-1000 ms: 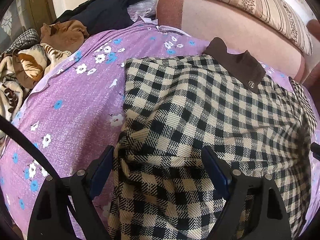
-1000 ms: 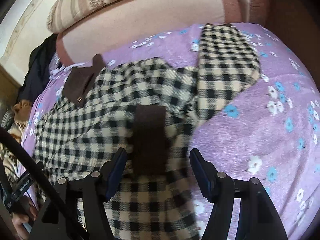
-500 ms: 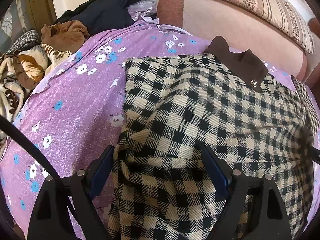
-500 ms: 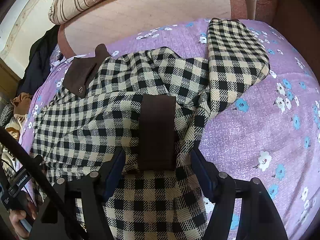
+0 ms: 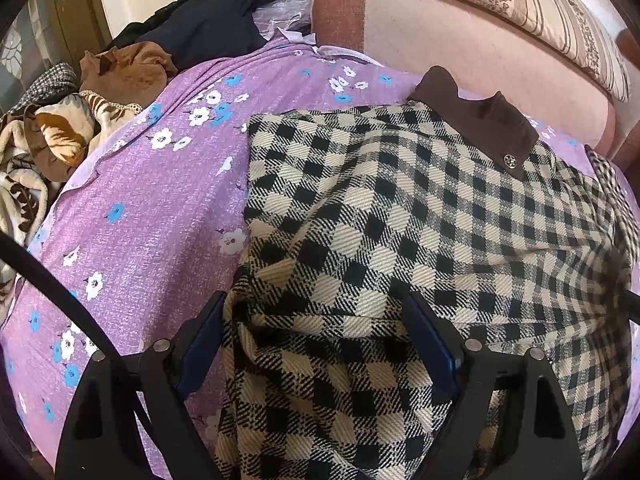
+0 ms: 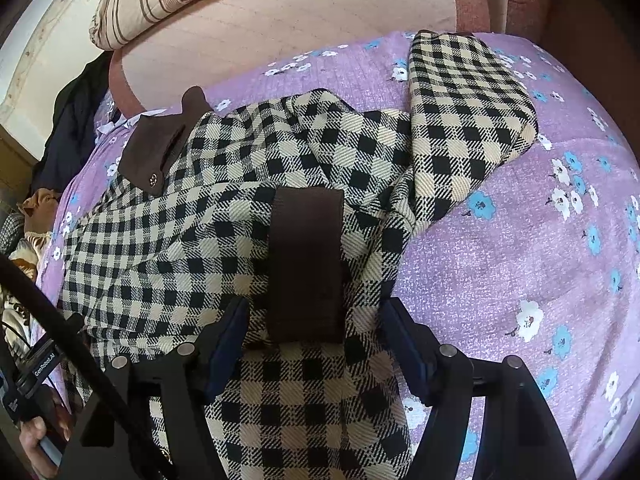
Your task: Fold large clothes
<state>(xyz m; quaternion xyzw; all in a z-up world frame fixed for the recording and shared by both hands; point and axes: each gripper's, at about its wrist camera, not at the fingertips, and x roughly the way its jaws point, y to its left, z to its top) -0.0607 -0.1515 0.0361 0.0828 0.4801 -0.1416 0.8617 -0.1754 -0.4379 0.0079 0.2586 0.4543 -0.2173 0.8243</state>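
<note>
A black-and-cream checked coat [image 5: 400,232] with a brown collar [image 5: 476,120] lies on a purple flowered bedspread [image 5: 132,224]. My left gripper [image 5: 316,328] is open, its jaws wide apart over the coat's left lower part, with fabric bunched between them. In the right wrist view the same coat [image 6: 208,216] shows, with a brown pocket flap [image 6: 306,264] and one sleeve [image 6: 468,120] spread to the right. My right gripper [image 6: 316,336] is open, its jaws either side of the flap.
A pink headboard [image 5: 460,36] with a striped pillow [image 5: 520,4] stands behind. Dark and brown clothes [image 5: 208,20] and a patterned blanket [image 5: 44,148] are piled at the left. The hand on the left gripper [image 6: 36,428] shows at bottom left.
Both grippers have moved forward and down over the coat, which fills more of each view. The jaws stay wide apart.
</note>
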